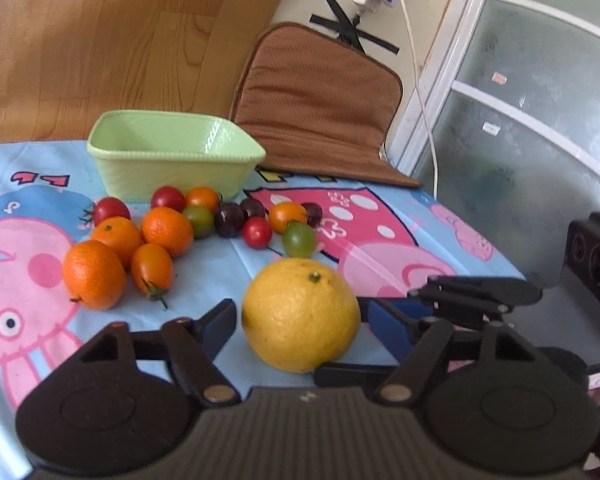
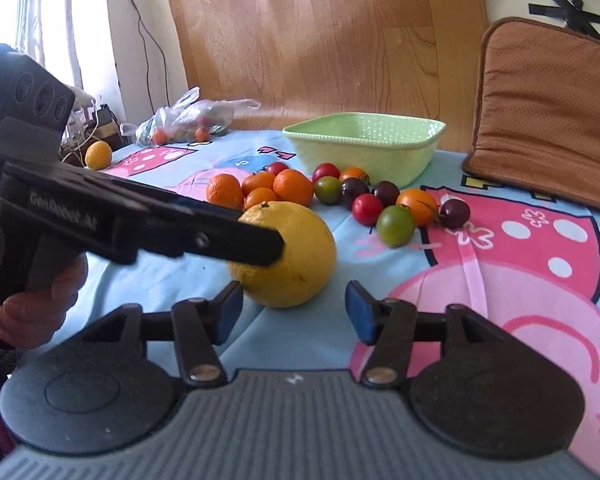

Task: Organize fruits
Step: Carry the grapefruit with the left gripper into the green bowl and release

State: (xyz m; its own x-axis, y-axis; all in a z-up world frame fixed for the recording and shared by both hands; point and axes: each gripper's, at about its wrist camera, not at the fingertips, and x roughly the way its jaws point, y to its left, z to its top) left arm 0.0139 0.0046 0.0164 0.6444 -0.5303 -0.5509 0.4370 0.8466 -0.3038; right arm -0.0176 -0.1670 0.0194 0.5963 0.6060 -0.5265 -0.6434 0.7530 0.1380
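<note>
The pale green plastic basket (image 1: 172,156) sits at the back of the desk (image 1: 204,272), square with rounded corners, a beaded rim and a dimpled inner wall; nothing shows inside it. At the far left in the right wrist view a crumpled clear plastic bag (image 2: 192,118) holds a few small orange and dark fruits, too small to count; a small yellow citrus (image 2: 98,155) lies loose beside it.

In front of the basket the fruit lies in one cluster: three round, pebbly-skinned mandarins (image 1: 94,274); one smooth oval orange tomato (image 1: 152,266) with its green stalk; then smooth, glossy cherry tomatoes (image 1: 257,232), three red, two orange, two green and three dark purple, ten in all, most touching a neighbour.

The large yellow citrus (image 1: 300,314), round with a dimpled matt peel and a green stem button, rests on the desk nearest the cameras, apart from the cluster.

The left claw (image 1: 300,322) stands around this fruit, one black finger on each side; the fingers seem to touch or nearly touch the peel, but I cannot tell whether they press it. The right claw (image 2: 294,312) is apart, its blue-padded fingers holding nothing, the left finger just beside the yellow fruit. A hand (image 2: 32,312) grips the left tool's handle.

The desk wears a light blue cloth printed with pink cartoon pigs; a brown quilted cushion (image 1: 320,108) leans against the wall behind it.
</note>
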